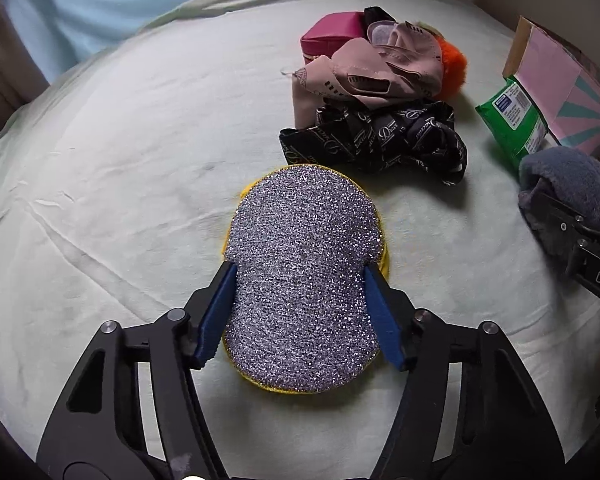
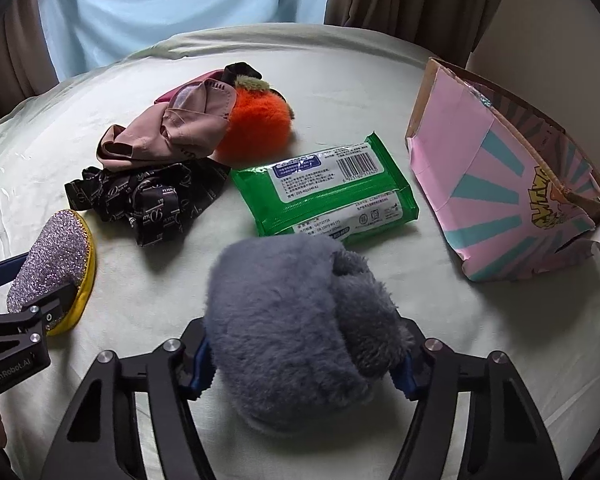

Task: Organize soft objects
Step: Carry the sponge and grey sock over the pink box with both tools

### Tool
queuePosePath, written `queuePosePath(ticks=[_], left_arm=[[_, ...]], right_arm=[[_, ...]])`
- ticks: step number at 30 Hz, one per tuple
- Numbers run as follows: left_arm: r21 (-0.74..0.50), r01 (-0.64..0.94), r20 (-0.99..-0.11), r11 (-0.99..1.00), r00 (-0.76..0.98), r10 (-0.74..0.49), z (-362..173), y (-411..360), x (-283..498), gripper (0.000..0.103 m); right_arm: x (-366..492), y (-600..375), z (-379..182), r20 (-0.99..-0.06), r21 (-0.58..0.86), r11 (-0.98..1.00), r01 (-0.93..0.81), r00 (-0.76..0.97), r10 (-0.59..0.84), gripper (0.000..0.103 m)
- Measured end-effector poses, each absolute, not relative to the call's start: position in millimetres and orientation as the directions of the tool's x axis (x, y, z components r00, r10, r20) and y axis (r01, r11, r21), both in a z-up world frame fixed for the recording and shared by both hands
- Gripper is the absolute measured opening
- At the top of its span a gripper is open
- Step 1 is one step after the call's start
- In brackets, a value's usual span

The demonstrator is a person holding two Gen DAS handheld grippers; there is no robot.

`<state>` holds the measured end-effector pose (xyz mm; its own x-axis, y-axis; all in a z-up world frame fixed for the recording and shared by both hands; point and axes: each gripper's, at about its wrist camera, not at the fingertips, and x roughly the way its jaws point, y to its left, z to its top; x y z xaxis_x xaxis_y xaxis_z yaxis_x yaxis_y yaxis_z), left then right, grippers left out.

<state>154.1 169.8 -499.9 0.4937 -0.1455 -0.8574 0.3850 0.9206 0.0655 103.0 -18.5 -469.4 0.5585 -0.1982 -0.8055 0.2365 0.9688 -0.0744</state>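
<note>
My left gripper (image 1: 302,280) is shut on a silver glittery sponge pad with a yellow rim (image 1: 304,272), its blue pads pressing both sides; the sponge also shows in the right wrist view (image 2: 52,264). My right gripper (image 2: 304,344) is shut on a grey plush toy (image 2: 296,328), seen at the right edge of the left wrist view (image 1: 568,188). On the pale sheet lie a pink cloth (image 2: 168,132), an orange furry toy (image 2: 256,128), a black printed cloth (image 2: 148,200) and a magenta pouch (image 1: 332,38).
A green wet-wipe pack (image 2: 328,192) lies mid-bed. An open pink cardboard box (image 2: 496,184) stands at the right. The bed sheet (image 1: 120,160) is wrinkled. Curtains and a wall lie beyond the far edge.
</note>
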Motion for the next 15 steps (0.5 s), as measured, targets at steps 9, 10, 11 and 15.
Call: queuePosePath(ticks=[9,10,11,15], left_arm=[[0.029,0.37,-0.866,0.929,0.473,-0.161,-474,177,156,0.044],[0.026,0.369,-0.864,0.929,0.476,-0.164,-468,177,155,0.044],[0.024,0.368,-0.861,0.93,0.481,-0.168,-460,176,153,0.044],[0.019,0.369,-0.848,0.929,0.499,-0.181,-427,168,145,0.044]], right_arm=[[96,-17,-440,-0.79,-0.035,0.969,0.246,0.586,-0.178,0.053],[95,-17,-434,-0.789,-0.032,0.969,0.245,0.589,-0.175,0.053],[93,-18,-427,-0.786,-0.028,0.969,0.244,0.593,-0.172,0.053],[87,-22,-397,-0.774,-0.012,0.969,0.246,0.611,-0.164,0.053]])
